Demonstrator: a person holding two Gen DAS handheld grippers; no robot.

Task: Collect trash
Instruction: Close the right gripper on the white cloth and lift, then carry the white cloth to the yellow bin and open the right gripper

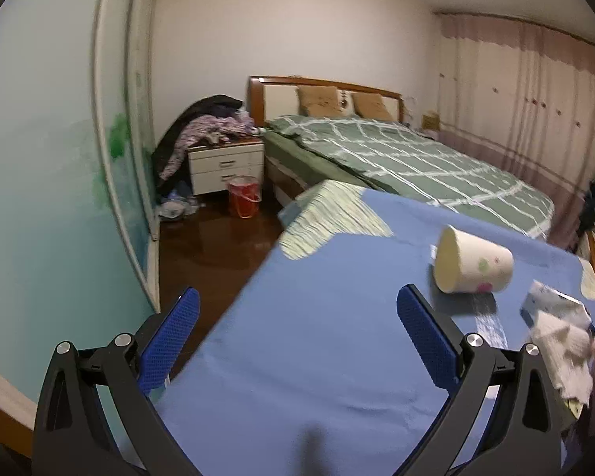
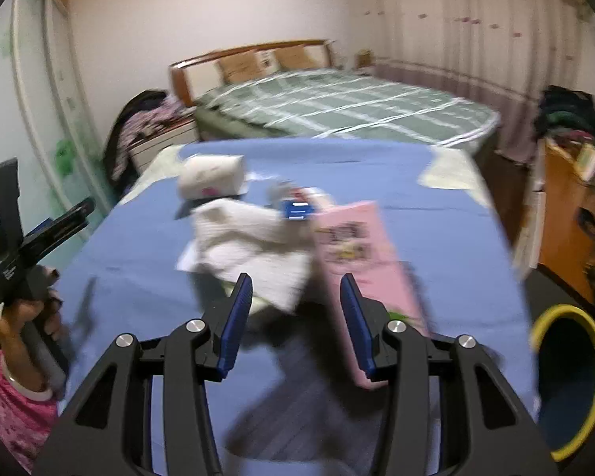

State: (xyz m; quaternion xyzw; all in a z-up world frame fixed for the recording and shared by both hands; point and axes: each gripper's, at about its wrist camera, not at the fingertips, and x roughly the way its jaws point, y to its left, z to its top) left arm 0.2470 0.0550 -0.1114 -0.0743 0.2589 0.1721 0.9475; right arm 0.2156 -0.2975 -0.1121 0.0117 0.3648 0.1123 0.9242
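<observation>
Trash lies on a table under a blue cloth [image 1: 317, 337] [image 2: 146, 258]. A paper cup [image 1: 472, 265] [image 2: 212, 177] lies on its side. Crumpled white paper [image 2: 250, 250] [image 1: 563, 341] lies beside a pink box [image 2: 357, 254] and a small blue-and-white wrapper [image 2: 297, 206]. My left gripper [image 1: 297, 333] is open and empty, above the cloth left of the cup. My right gripper [image 2: 296, 309] is open and empty, just short of the white paper and the pink box. A bin with a yellow rim [image 2: 567, 377] stands at the table's right edge.
A bed with a green checked cover [image 1: 396, 154] [image 2: 337, 107] stands behind the table. A white nightstand [image 1: 226, 166] piled with clothes and a red bucket [image 1: 244, 196] stand on the dark floor at the left. An orange cabinet [image 2: 567, 214] is at the right.
</observation>
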